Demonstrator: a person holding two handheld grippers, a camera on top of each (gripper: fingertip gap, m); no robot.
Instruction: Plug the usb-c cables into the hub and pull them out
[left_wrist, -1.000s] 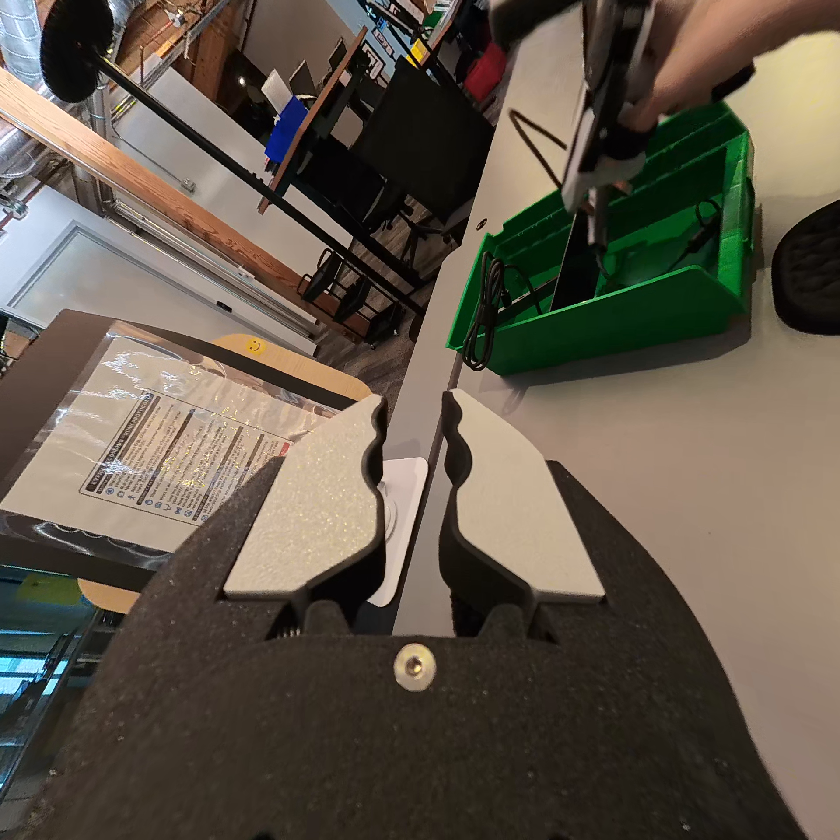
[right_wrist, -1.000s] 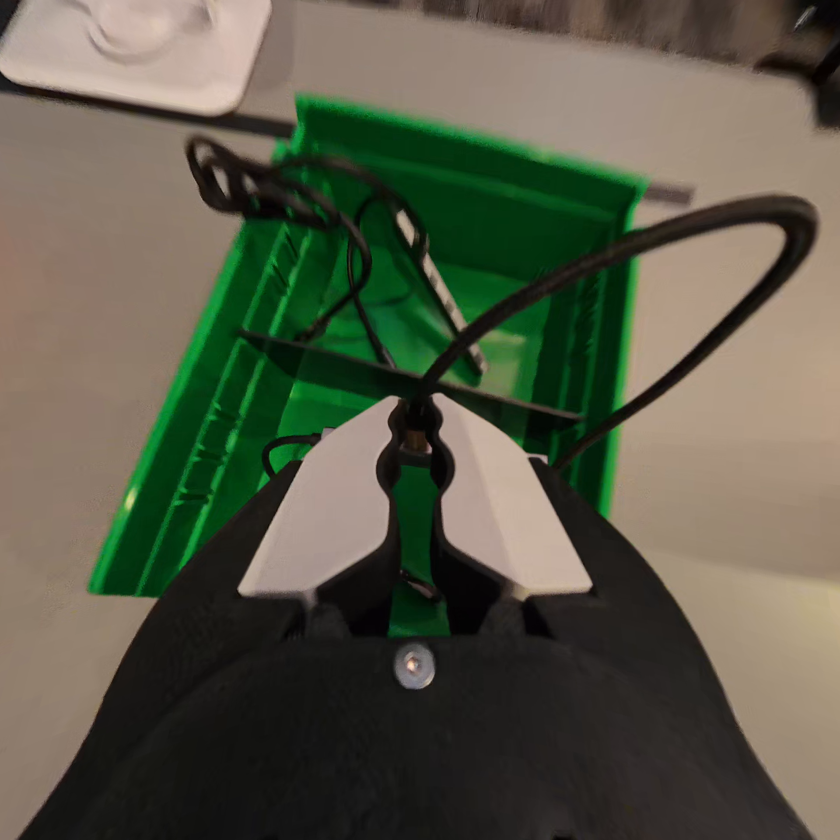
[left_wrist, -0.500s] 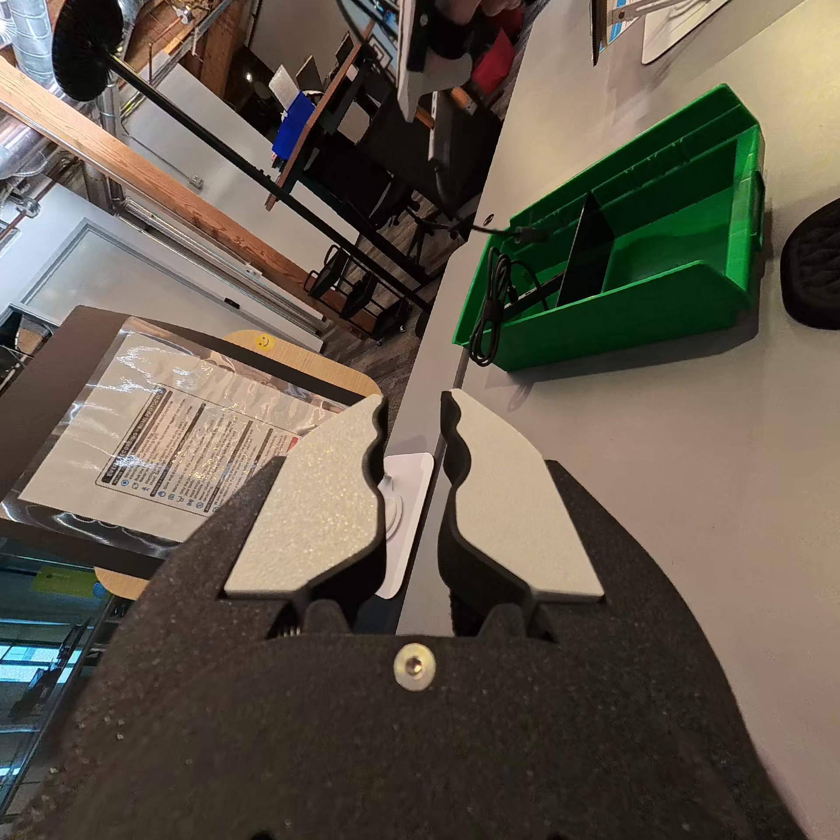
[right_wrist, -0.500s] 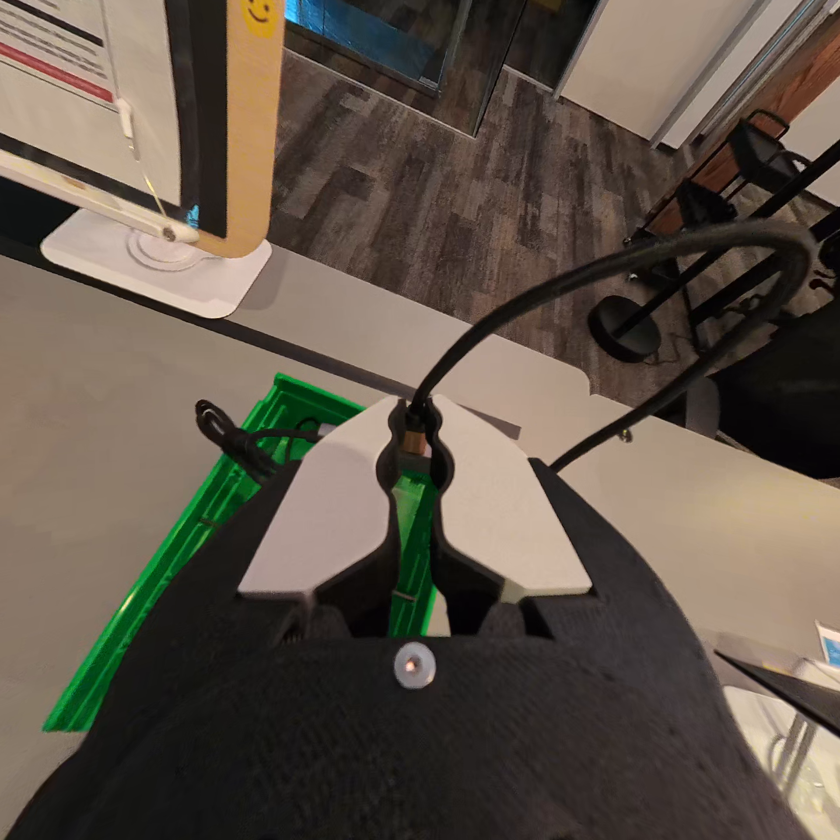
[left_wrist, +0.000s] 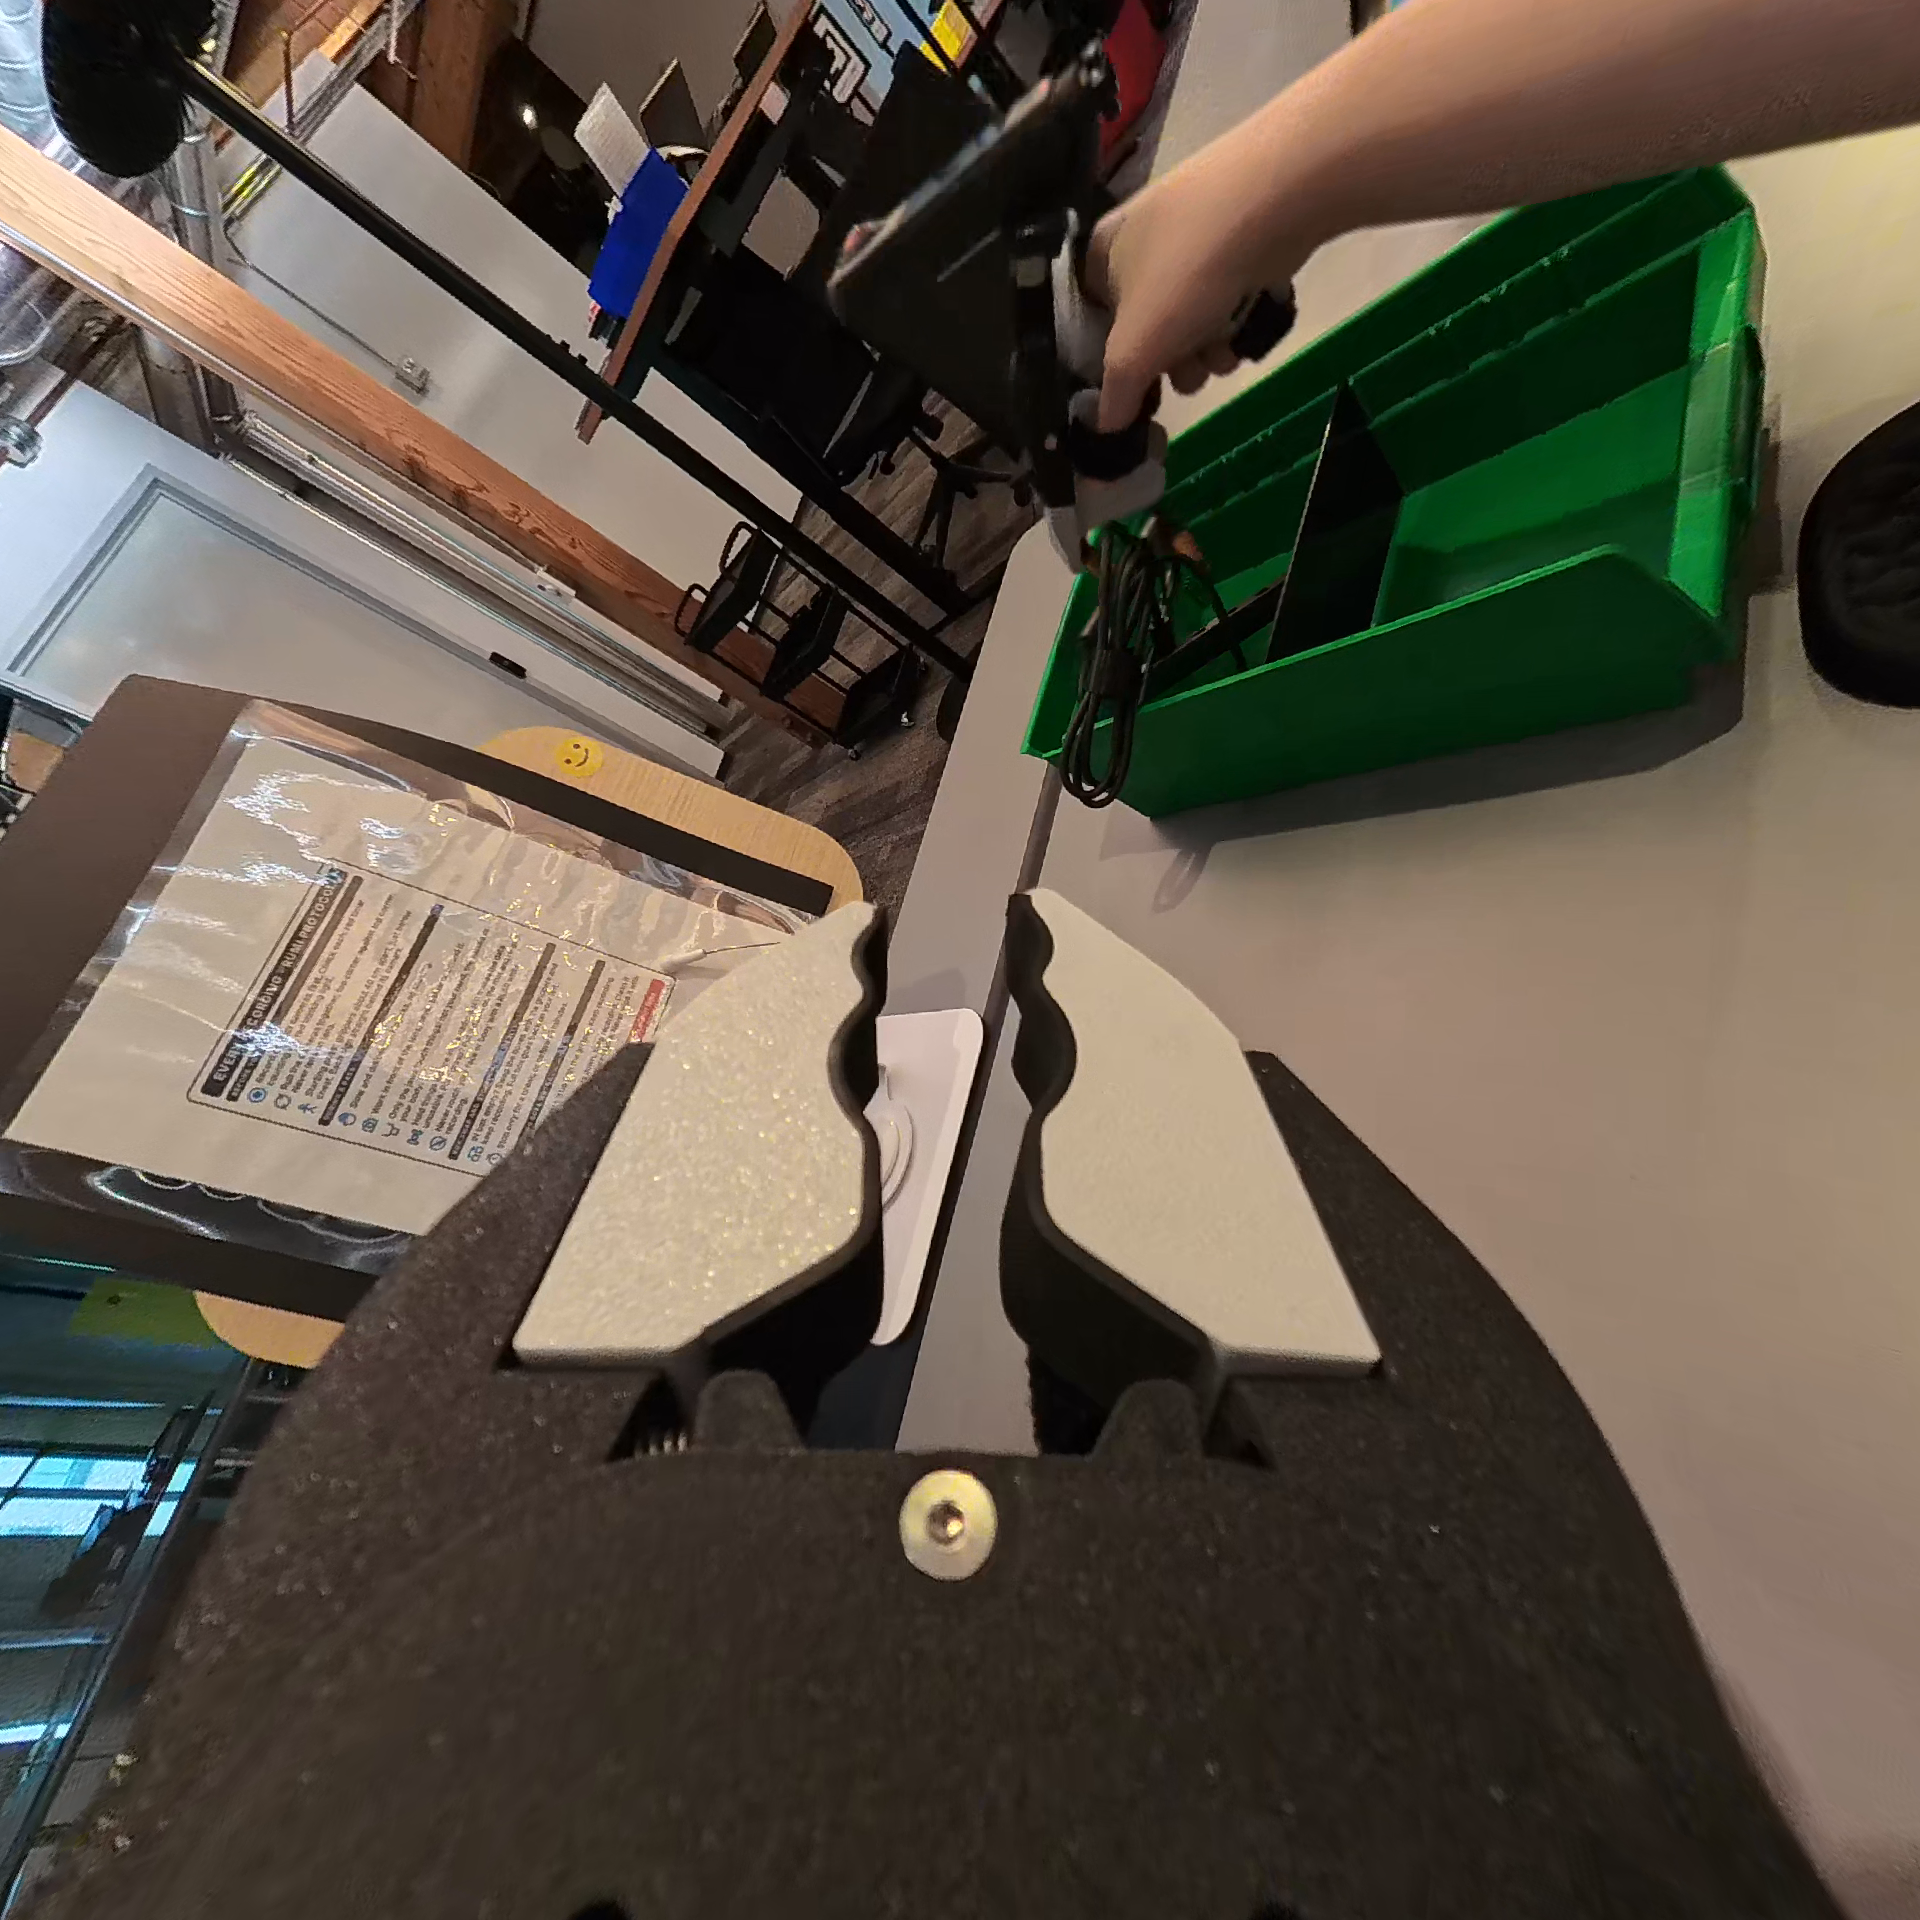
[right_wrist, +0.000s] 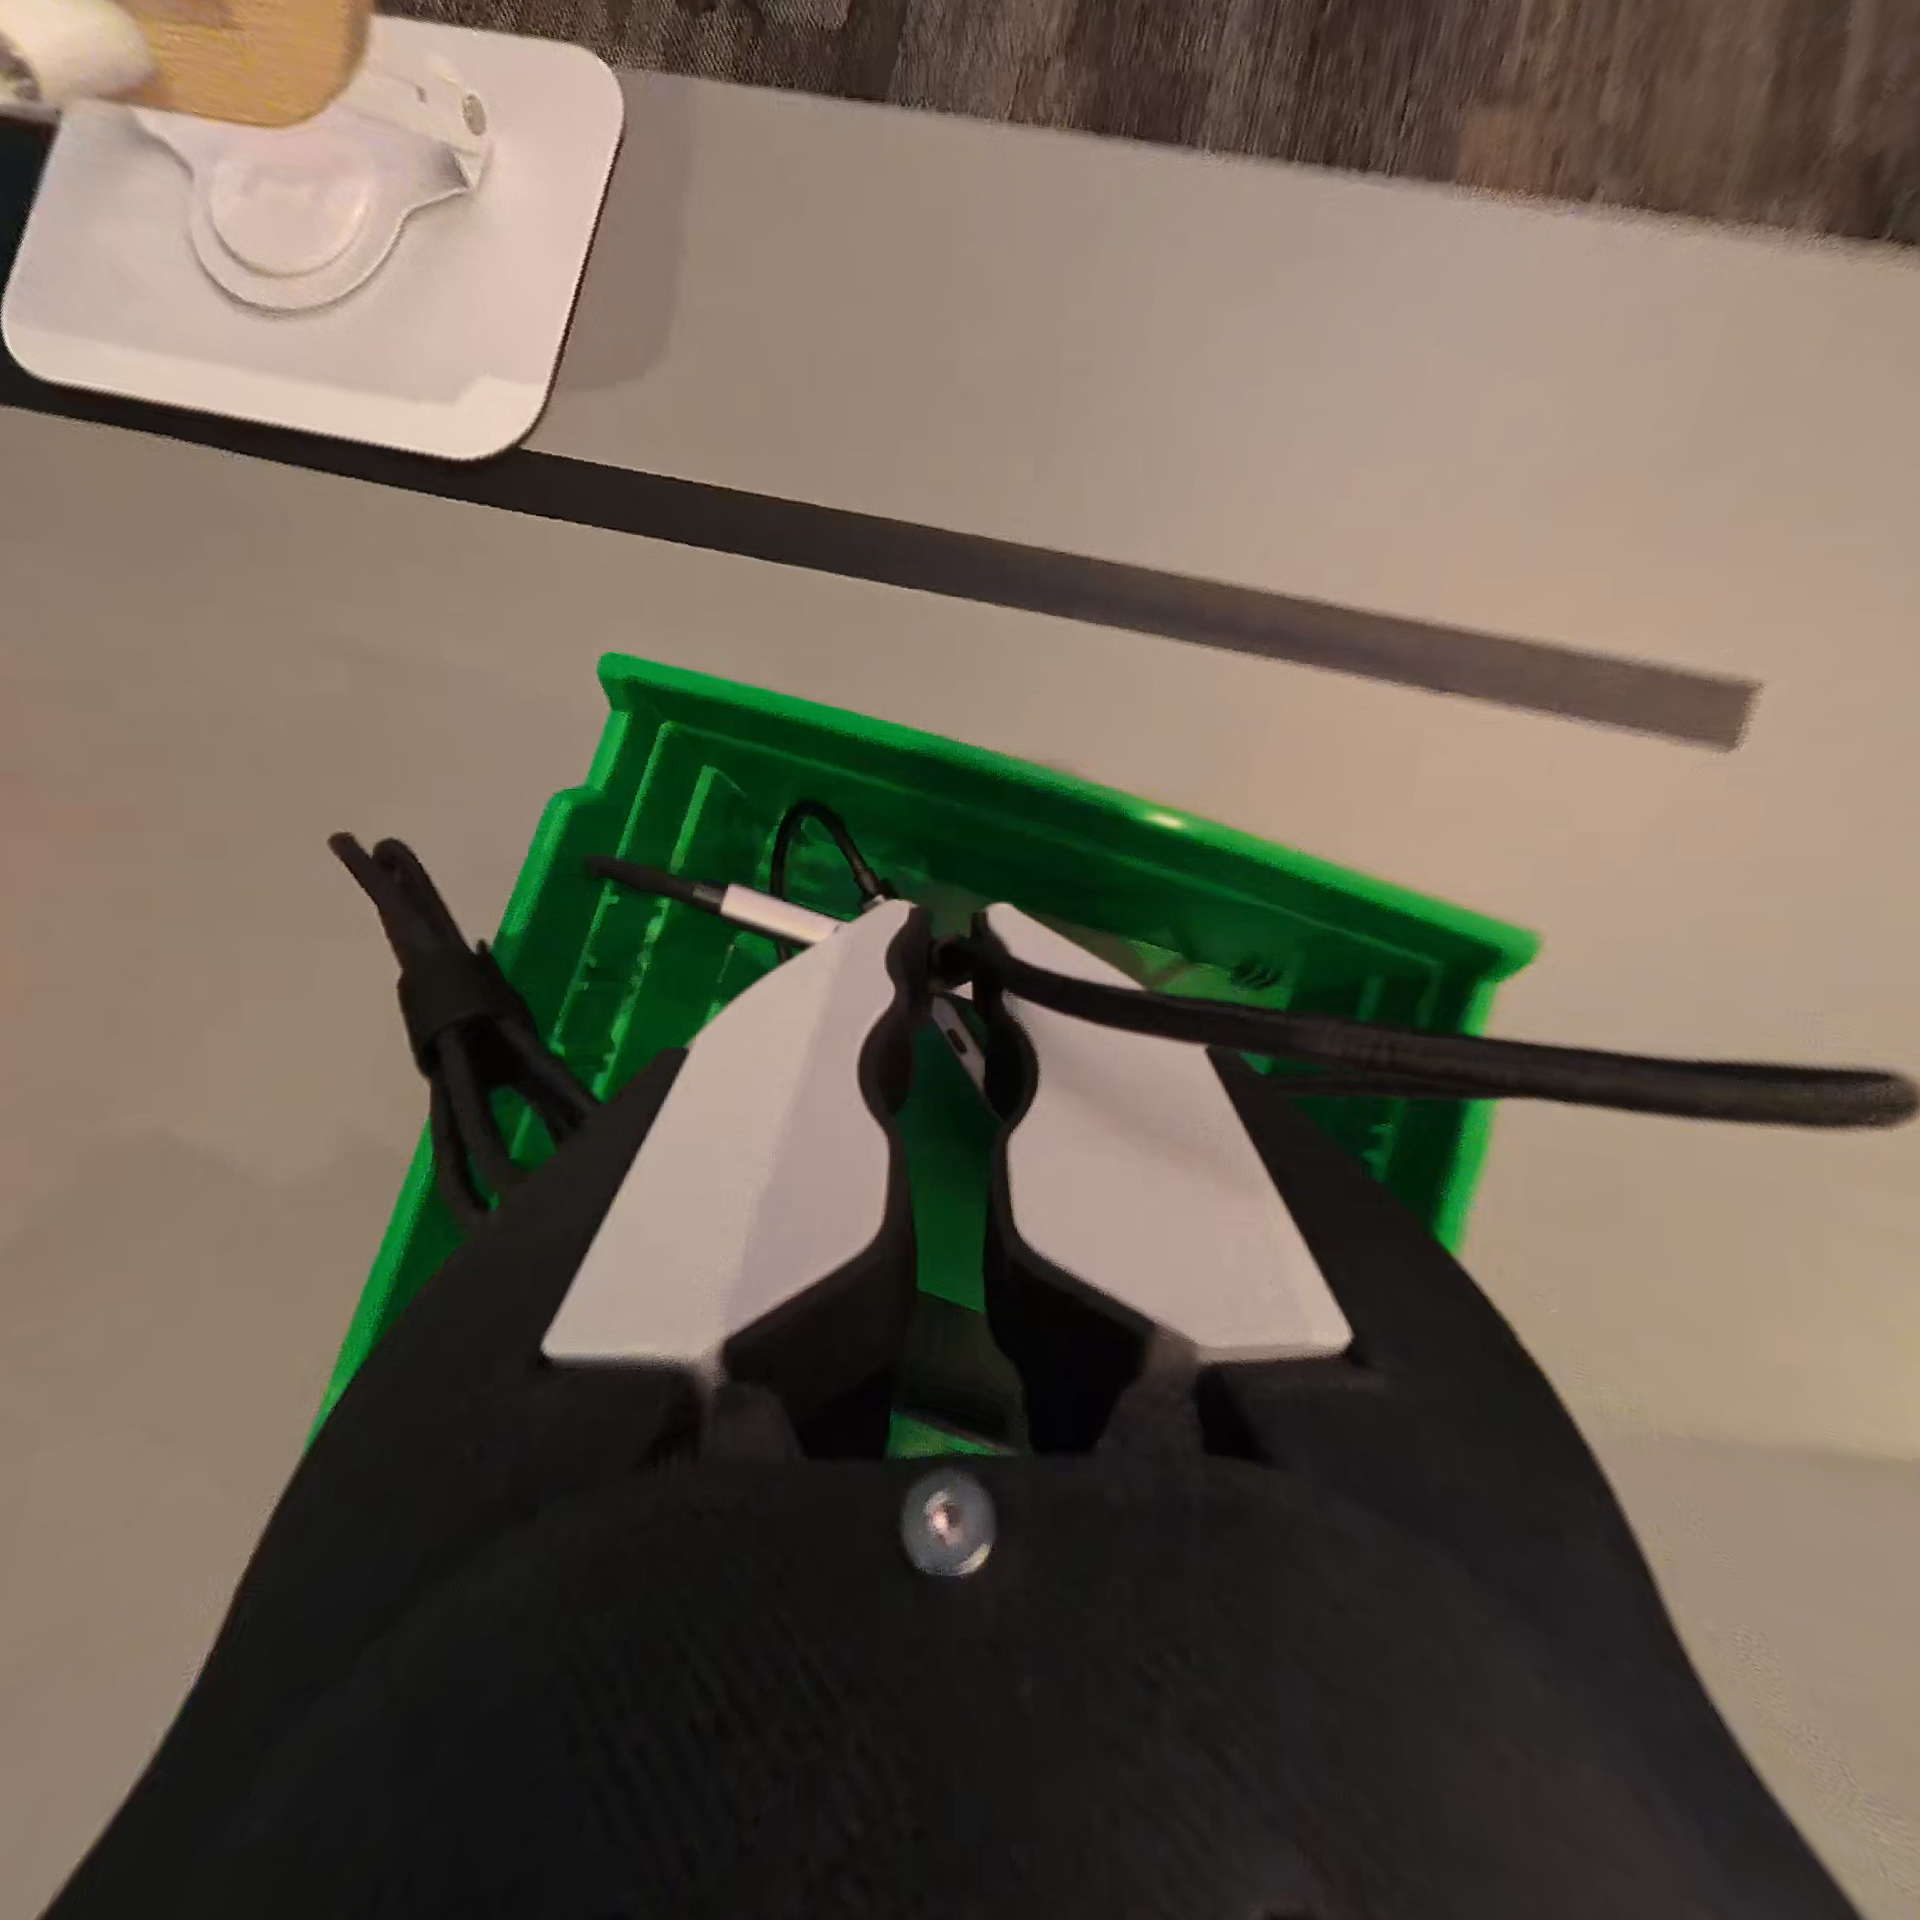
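My right gripper (right_wrist: 945, 935) is shut on the plug end of a black usb-c cable (right_wrist: 1455, 1055), which arcs off to the right. It hangs over the far compartment of the green bin (right_wrist: 1039, 821), just above the silver hub (right_wrist: 769, 914) lying inside. In the left wrist view a hand holds the right gripper (left_wrist: 1091, 468) over the bin's (left_wrist: 1455, 644) left end. A tied bundle of black cable (right_wrist: 447, 1018) hangs over the bin's wall and also shows in the left wrist view (left_wrist: 1112, 675). My left gripper (left_wrist: 945, 925) is open and empty, low at the table's edge.
A white stand base (right_wrist: 312, 239) sits at the table's far edge and carries a laminated sign (left_wrist: 364, 987). A black divider (left_wrist: 1330, 540) splits the bin. A black round pad (left_wrist: 1860, 571) lies right of the bin. A dark seam (right_wrist: 1143, 603) crosses the grey table.
My right gripper rose away from the bin with the cable, then came back down over the bin's far compartment near the hub. My left gripper has stayed open in place.
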